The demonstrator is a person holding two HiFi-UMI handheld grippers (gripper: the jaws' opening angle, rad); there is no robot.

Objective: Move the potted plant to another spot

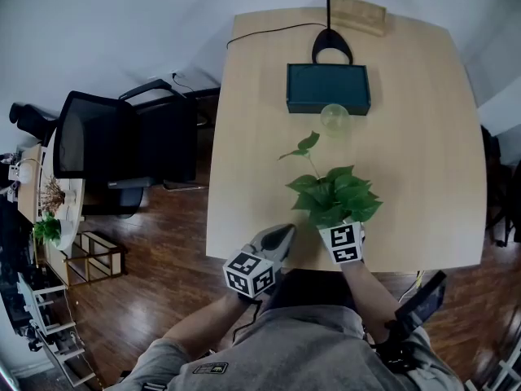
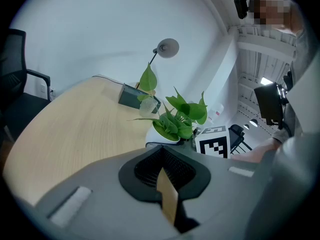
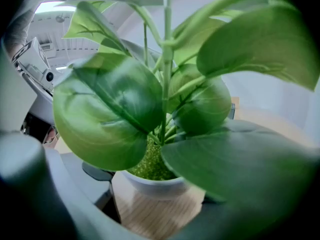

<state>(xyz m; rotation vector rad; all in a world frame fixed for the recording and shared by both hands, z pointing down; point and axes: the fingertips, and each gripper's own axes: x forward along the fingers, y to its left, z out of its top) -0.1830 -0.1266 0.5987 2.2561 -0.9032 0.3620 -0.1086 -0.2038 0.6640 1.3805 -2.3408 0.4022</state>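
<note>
The potted plant (image 1: 334,198) stands near the table's (image 1: 415,145) front edge, its white pot between the released right gripper's (image 1: 345,233) jaws; the left gripper (image 1: 281,236) is clenched on nothing at that edge, with bare table either side

I see green leaves on the potted plant (image 1: 334,194) above its white pot (image 3: 155,186). The desk (image 1: 260,137) is pale wood-grain. Upper centre, a teal box (image 1: 328,88); at left, a black chair (image 1: 98,137) over dark brown plank floor (image 1: 163,283). The left tool (image 1: 282,235) is grey.
</note>
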